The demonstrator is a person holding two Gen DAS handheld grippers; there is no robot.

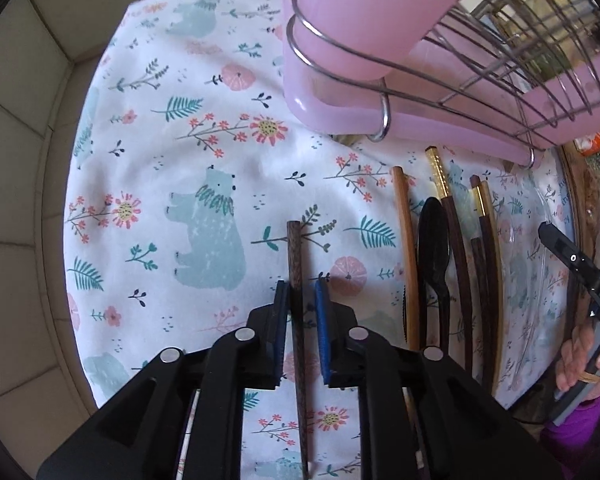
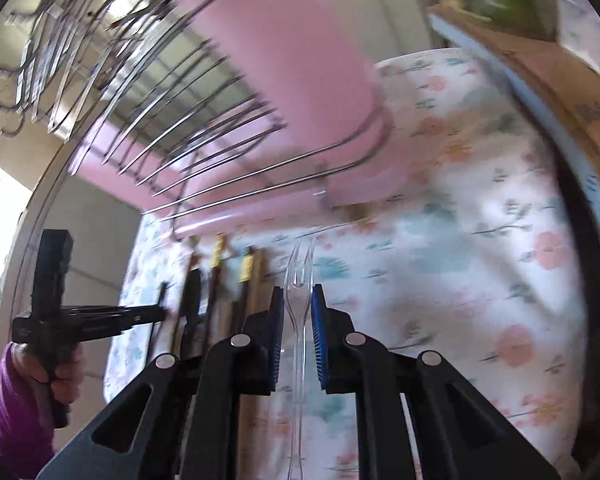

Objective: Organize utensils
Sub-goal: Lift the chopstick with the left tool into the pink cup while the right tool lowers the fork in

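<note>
In the left wrist view a dark wooden chopstick (image 1: 296,256) lies on the floral cloth (image 1: 180,160). It runs between the pads of my left gripper (image 1: 302,292), which is open, with a gap at the right pad. To the right lies a row of utensils: a pale chopstick (image 1: 406,248), a black spoon (image 1: 432,232) and dark gold-banded chopsticks (image 1: 456,240). In the right wrist view my right gripper (image 2: 296,300) is shut on a clear plastic fork (image 2: 299,264), tines forward, above the cloth just right of that row.
A pink drainer tray (image 1: 340,92) with a wire rack (image 1: 520,60) stands at the back of the cloth. Tiled counter (image 1: 20,140) surrounds the cloth on the left. A cardboard box (image 2: 540,72) sits at the far right. A hand (image 2: 60,368) in a purple sleeve holds the left gripper.
</note>
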